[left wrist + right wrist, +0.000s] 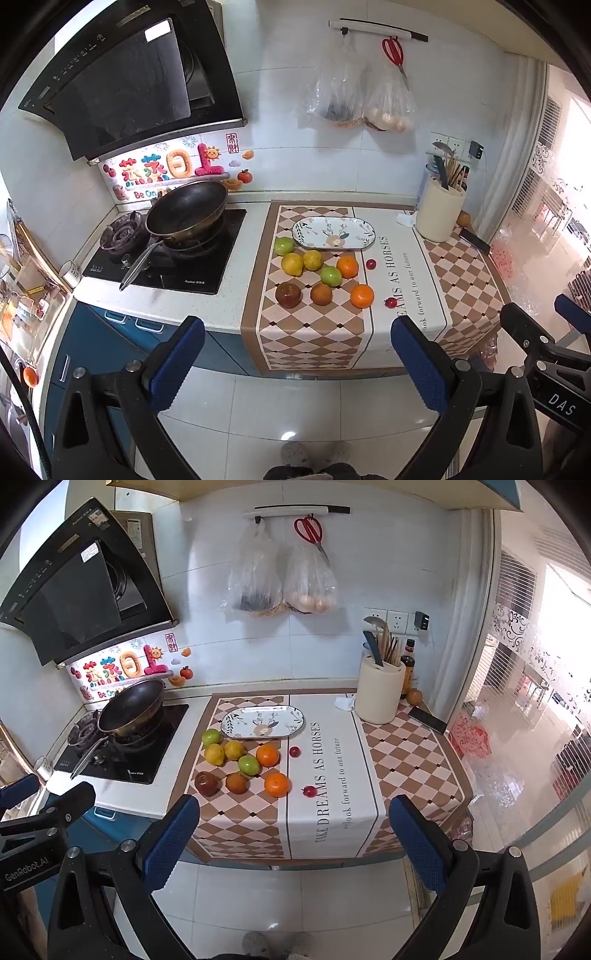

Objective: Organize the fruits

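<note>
I am holding both grippers out over the floor, short of the counter: the left gripper (297,363) and the right gripper (293,843) are each gaping wide, gripping and touching nothing. The mat (332,801) is covering the counter, its printed text running front to back. The plate (263,722) is lying at the mat's rear, long axis left to right. The fruits (240,764) are sitting in a loose cluster just in front of it, two cherries (309,791) beside them on the right. A wok (131,709) is resting on the stove to the left.
</note>
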Demonstrator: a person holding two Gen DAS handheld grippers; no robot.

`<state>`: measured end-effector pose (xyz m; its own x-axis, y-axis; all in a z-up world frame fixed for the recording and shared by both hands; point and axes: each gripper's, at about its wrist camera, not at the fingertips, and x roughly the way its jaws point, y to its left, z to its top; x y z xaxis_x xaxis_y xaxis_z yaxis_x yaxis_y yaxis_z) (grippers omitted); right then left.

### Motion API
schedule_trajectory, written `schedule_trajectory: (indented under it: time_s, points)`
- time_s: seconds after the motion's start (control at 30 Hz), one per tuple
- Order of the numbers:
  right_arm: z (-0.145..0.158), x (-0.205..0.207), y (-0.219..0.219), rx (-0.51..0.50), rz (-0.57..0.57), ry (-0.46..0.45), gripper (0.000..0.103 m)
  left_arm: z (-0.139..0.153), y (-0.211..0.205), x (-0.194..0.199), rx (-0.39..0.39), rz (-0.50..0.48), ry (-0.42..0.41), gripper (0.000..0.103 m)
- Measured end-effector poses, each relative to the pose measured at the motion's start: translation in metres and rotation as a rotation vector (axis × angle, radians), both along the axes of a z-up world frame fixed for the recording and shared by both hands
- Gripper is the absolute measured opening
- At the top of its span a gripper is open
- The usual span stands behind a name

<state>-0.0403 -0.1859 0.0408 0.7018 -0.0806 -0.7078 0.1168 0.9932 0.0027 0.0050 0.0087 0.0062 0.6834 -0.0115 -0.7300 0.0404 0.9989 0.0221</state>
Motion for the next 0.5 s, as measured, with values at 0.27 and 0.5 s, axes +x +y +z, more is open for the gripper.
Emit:
schedule_trajectory:
  time_s: [0.27, 0.5]
  points:
    - [0.0025, 0.0003, 0.0012, 0.0, 0.001, -0.002, 0.103, -0.002, -0.0005, -0.0011, -0.004, 0.005, -0.002, 0.103]
    - [0.0027, 0.0006, 0.0035, 0.002, 0.004, -0.003, 0.103, 0.0002, 0.0003, -0.0032, 0.0, 0.007, -0.004, 0.103]
